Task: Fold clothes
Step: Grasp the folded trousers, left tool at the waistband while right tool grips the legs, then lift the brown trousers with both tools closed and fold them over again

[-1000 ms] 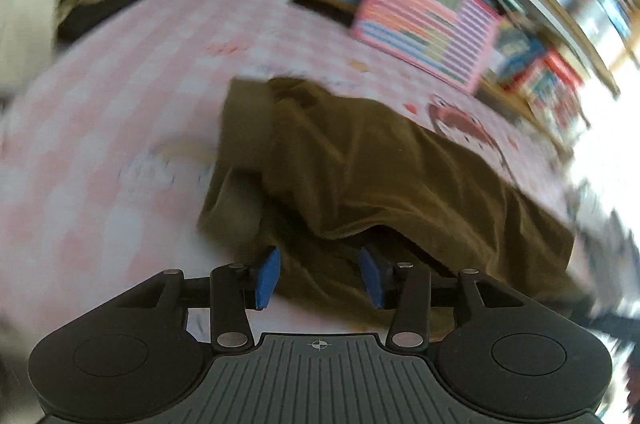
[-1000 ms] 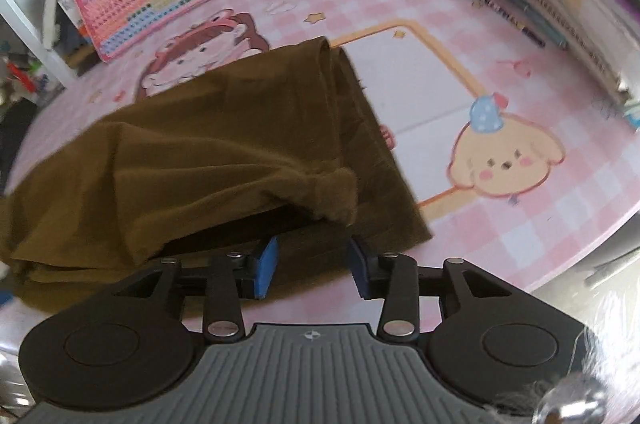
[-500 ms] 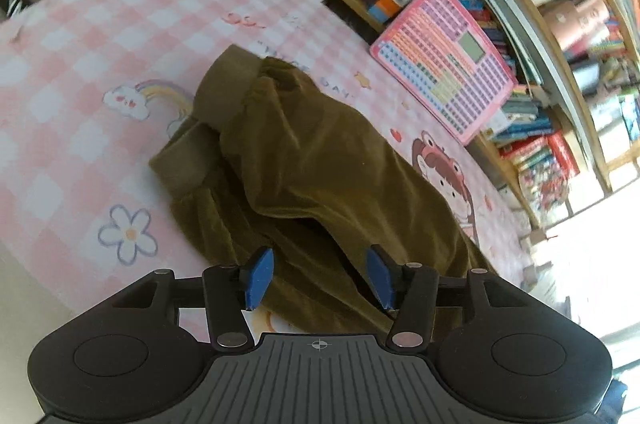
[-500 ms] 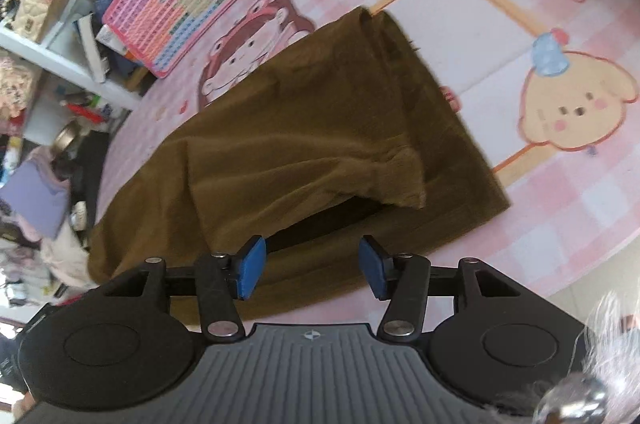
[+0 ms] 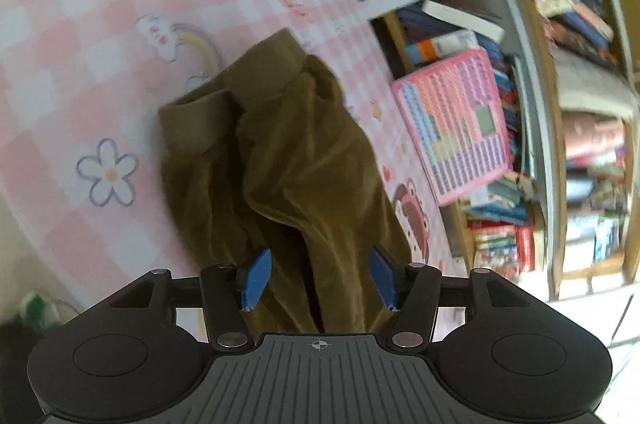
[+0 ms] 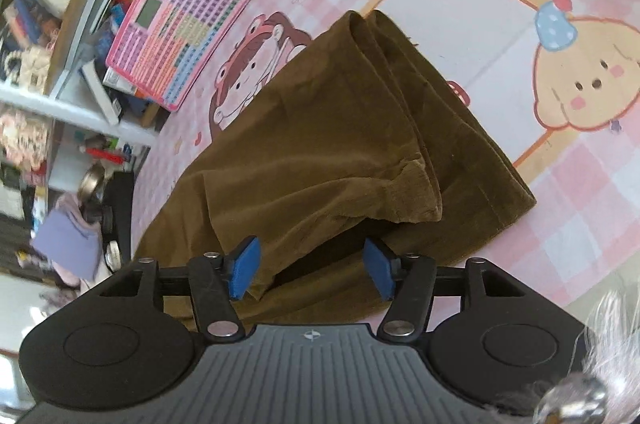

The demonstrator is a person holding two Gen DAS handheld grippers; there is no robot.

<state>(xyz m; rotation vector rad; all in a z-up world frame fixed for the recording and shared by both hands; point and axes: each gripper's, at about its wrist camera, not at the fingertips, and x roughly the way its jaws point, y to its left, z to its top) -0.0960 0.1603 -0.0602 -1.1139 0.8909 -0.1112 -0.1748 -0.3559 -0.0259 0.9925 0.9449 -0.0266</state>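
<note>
Olive-brown trousers [image 5: 280, 160] lie loosely folded lengthwise on a pink checked table mat [image 5: 80, 24]. The waistband end [image 5: 256, 76] shows in the left wrist view, the leg hems [image 6: 416, 192] in the right wrist view. My left gripper [image 5: 318, 278] hovers open over the near edge of the cloth, blue pads apart, nothing gripped. My right gripper [image 6: 312, 274] is open too, above the near edge where the upper leg layer [image 6: 320, 152] lifts off the lower one. The cloth under both gripper bodies is hidden.
A pink toy keyboard [image 6: 180, 24] leans at the mat's far edge against shelves crammed with books [image 5: 580, 164]. Cartoon prints cover the mat [image 6: 580, 84]. The table's near edge [image 6: 600, 288] runs close to the right gripper. Clutter sits at the far left [image 6: 68, 240].
Both grippers have tilted and pulled back from the trousers, and their pads have spread slightly wider. The trousers lie much as before.
</note>
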